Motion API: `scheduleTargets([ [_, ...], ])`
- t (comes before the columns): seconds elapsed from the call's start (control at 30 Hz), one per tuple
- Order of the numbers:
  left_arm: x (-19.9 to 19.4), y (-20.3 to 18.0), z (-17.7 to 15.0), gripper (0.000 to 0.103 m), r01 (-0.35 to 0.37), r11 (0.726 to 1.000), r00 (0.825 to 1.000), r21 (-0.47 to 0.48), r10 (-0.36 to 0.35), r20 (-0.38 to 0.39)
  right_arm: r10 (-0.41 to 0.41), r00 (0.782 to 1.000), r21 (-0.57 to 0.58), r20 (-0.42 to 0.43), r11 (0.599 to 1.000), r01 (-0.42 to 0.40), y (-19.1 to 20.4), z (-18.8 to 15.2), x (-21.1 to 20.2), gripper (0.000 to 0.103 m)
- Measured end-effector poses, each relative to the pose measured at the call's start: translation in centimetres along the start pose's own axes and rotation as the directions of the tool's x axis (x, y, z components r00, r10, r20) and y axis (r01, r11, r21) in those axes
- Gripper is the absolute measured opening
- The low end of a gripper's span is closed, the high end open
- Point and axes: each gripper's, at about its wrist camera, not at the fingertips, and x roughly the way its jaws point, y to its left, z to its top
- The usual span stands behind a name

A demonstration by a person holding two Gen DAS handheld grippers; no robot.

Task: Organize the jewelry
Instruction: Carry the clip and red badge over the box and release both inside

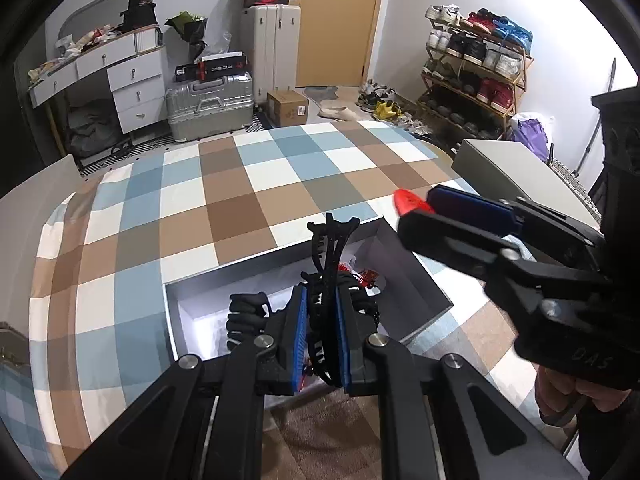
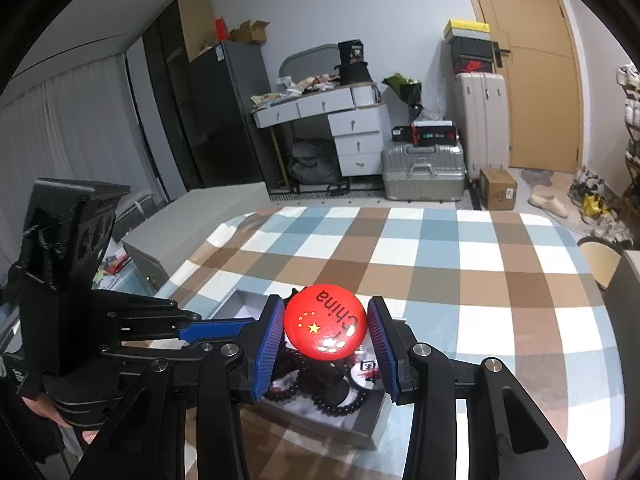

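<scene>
the red badge looks glossy and smooth. the black hair clip looks like matt plastic. the checked bedcover is soft matt cloth, and the blue gripper pads are ribbed.

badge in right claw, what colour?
Red badge with yellow stars and black "China" lettering; clearest in the right wrist view.

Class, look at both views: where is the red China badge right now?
The red China badge sits between the right gripper fingers, held above the open grey box on the checked bedspread; the left wrist view shows only its red edge.
</scene>
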Motion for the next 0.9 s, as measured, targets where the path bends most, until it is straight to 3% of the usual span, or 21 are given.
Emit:
scheduleTargets([
  [0.8,1.7,0.7,-0.2,0.009,0.021,1.000,0.999,0.012,-0.020,-0.042,0.017,0.993,0.060,-0.119,0.998,-0.009,-1.5,-1.1,4.2,0.043],
  [0.9,2.0,0.6,-0.2,0.016,0.003,0.999,0.999,0.032,-0.001,-0.050,0.007,0.990,0.071,-0.143,0.997,0.003,-1.7,-1.4,4.6,0.049],
])
